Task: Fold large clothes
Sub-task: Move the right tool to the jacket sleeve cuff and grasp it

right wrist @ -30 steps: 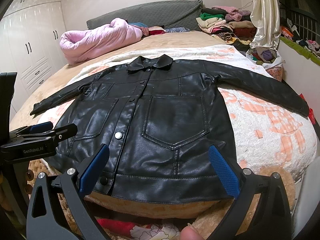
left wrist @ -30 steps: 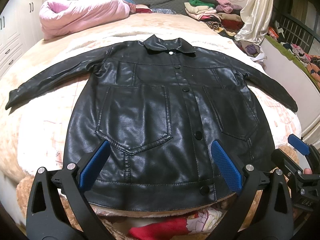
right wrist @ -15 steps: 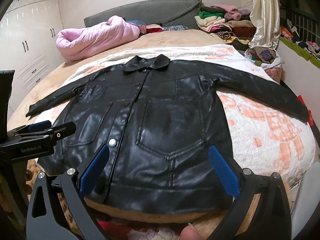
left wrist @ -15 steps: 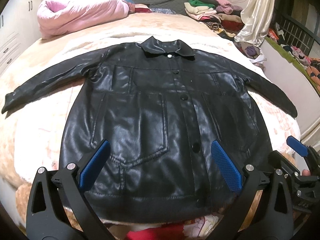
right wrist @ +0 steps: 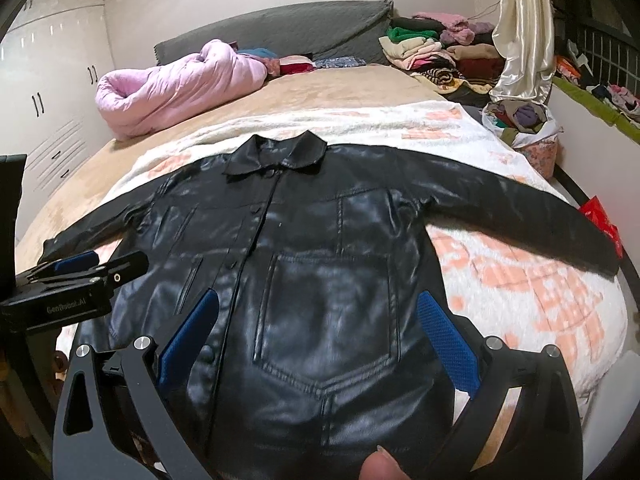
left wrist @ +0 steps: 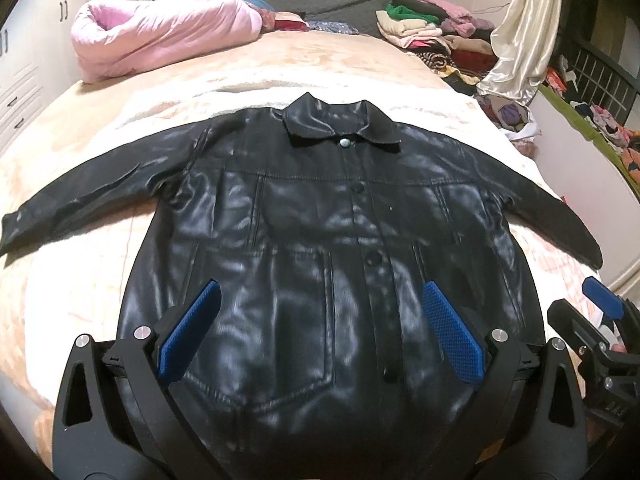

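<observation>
A black leather jacket point(left wrist: 304, 216) point(right wrist: 320, 248) lies flat and buttoned on the bed, front up, collar far, both sleeves spread out sideways. My left gripper point(left wrist: 318, 328) hovers open over the jacket's lower left half, blue pads wide apart around its left pocket. Over the lower right half my right gripper point(right wrist: 316, 336) is open too, straddling the right pocket. Nothing is held by either. The jacket's hem is hidden behind the gripper frames. The left gripper shows at the left edge of the right wrist view point(right wrist: 76, 276), the right gripper at the right edge of the left wrist view point(left wrist: 600, 320).
A fluffy white and peach blanket point(right wrist: 520, 288) covers the bed. A rolled pink duvet point(left wrist: 160, 40) lies at the far left by the grey headboard point(right wrist: 288, 28). Stacked clothes point(left wrist: 432, 36) and a cream curtain point(left wrist: 524, 28) stand at the far right. White wardrobes point(right wrist: 52, 72) line the left wall.
Both grippers have moved forward and lower over the jacket, so its hem has slid out of view beneath them. Both stay open. The jacket has not moved.
</observation>
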Motion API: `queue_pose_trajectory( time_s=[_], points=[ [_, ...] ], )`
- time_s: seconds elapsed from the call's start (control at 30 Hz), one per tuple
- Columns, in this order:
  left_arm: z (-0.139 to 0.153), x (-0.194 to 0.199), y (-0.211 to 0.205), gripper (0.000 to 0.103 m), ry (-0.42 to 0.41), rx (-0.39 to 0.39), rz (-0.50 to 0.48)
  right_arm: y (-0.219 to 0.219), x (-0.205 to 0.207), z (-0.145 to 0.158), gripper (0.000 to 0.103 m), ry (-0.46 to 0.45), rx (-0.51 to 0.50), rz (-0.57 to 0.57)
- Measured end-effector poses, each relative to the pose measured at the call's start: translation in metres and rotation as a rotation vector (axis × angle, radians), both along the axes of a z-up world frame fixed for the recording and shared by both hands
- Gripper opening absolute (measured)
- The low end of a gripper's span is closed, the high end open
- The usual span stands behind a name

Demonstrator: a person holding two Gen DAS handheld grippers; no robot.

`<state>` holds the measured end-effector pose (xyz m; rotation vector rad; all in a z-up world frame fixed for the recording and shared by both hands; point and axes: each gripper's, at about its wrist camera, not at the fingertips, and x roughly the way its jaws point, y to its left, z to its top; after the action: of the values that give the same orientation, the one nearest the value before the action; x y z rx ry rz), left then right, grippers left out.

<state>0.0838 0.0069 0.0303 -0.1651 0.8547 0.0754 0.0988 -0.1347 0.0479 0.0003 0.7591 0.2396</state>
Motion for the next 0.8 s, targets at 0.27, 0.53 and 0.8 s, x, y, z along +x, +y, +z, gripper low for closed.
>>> queue_pose_trajectory(
  time_s=[0.27,0.53,0.8],
  points=[
    [0.006,0.037,-0.006,0.094,0.004,0.007,-0.017,-0.007,0.041,0.006,0.099,0.008,0.022,-0.045],
    [0.012,0.073,-0.022,0.094,0.001,0.023,-0.041,-0.03,0.079,0.008,0.099,0.002,0.039,-0.122],
    [0.004,0.11,-0.043,0.094,0.031,0.033,-0.077,-0.074,0.114,0.0,0.099,0.012,0.069,-0.249]
  ],
)
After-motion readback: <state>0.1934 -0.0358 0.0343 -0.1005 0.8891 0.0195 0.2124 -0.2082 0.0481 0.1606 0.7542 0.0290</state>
